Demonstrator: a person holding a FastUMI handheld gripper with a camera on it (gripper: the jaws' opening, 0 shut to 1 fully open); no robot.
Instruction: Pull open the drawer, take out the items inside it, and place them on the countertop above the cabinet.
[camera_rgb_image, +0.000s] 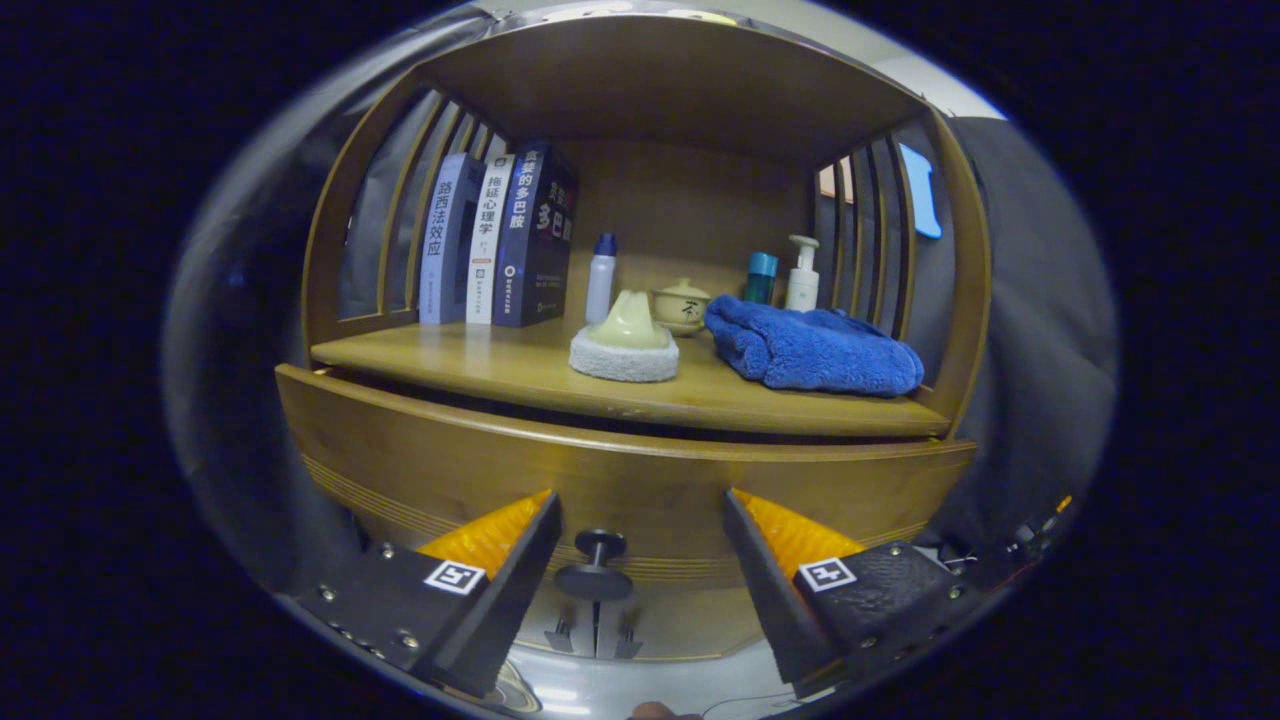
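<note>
Gripper (640, 500) fingers spread wide, holding nothing. Drawer knob (594, 566) sits between them, nearer the left finger, touching neither; its stem points straight out toward the camera. Drawer front (620, 480) runs long left-to-right just beyond the fingertips, pulled out slightly, with a dark gap under the countertop (500, 365). On the countertop, farther back: a scrubbing pad with pale handle (625, 340) at centre, folded blue towel (815, 350) to the right, books (495, 240) upright at far left, small bottles (601, 275) and a lidded pot (681, 303) behind.

drawer (620, 480) interior hidden, teal bottle (761, 277) behind towel (815, 348)
</note>
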